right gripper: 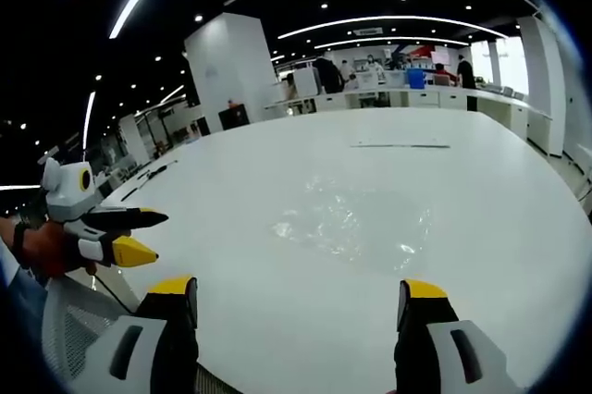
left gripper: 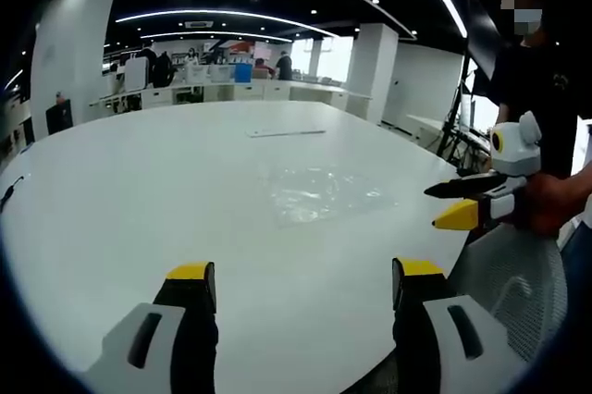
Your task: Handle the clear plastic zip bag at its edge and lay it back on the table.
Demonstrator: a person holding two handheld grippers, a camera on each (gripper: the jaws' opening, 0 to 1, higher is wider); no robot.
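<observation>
Clear bag flat on desk, mid-frame, ahead of both tongs; spread, empty.

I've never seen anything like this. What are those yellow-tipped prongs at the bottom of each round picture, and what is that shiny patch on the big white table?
There is no robot here: a person holds a hand tool with a two-pronged claw in each hand, and a fisheye camera rides on each tool. The left gripper view looks along the left claw, with the right claw coming in from the right side. The right gripper view looks along the right claw, with the left claw at the left side. All the prongs stand apart, and nothing is held. The shiny patch is a clear plastic zip bag, lying flat on the white table ahead of both claws, untouched. Farther back lies a thin pale strip; I cannot tell what it is.
</observation>
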